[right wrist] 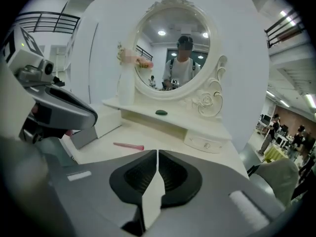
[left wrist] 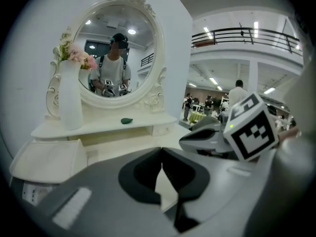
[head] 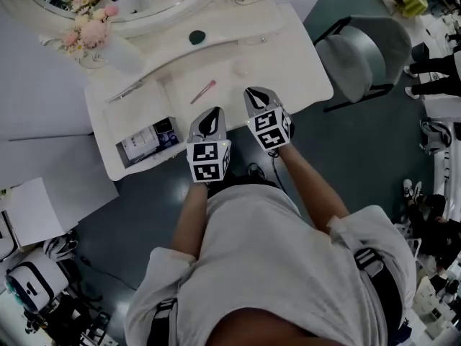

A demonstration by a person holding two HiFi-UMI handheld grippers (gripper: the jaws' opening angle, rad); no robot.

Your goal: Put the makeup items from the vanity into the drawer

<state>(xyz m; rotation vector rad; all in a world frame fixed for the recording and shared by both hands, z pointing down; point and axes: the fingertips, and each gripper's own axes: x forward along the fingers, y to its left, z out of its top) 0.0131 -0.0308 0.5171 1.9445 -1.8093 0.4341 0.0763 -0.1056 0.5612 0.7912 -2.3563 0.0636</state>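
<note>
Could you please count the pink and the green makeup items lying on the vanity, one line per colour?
Pink stick: 1
Green rounded piece: 1
Total: 2

One pink brush (head: pixel 203 91), one green item (head: pixel 197 37), one vase (left wrist: pixel 69 98), one chair (head: pixel 364 56).

No text is showing clearly enough to read; print on the boxes (head: pixel 148 141) in the drawer (head: pixel 121 169) is appearing too small.
</note>
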